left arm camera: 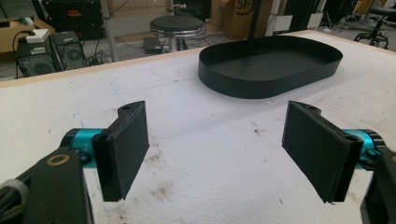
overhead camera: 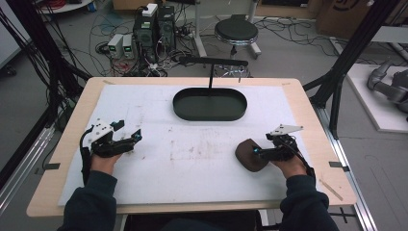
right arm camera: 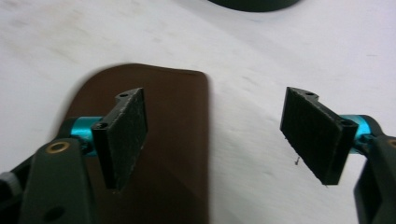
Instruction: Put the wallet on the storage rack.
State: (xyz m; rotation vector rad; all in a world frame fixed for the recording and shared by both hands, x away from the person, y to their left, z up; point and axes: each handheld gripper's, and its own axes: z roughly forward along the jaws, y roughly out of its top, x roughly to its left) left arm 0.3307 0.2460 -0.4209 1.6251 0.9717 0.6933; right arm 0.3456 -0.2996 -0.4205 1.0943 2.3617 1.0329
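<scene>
Brown pouch (overhead camera: 248,155), black tray (overhead camera: 210,104) (white mat (overhead camera: 202,159))

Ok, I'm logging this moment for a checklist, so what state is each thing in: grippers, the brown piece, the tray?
left gripper: open, jaws wide apart, holding nothing, over the white mat.
right gripper: open, one jaw over the brown piece, the other over the mat, nothing clamped.
brown piece: lying flat on the mat, not gripped.
black oval tray: empty, upright on the mat at the far side.
white mat: flat, stained.

Spread fingers (left arm camera: 123,147), black tray (left arm camera: 271,65) beyond
</scene>
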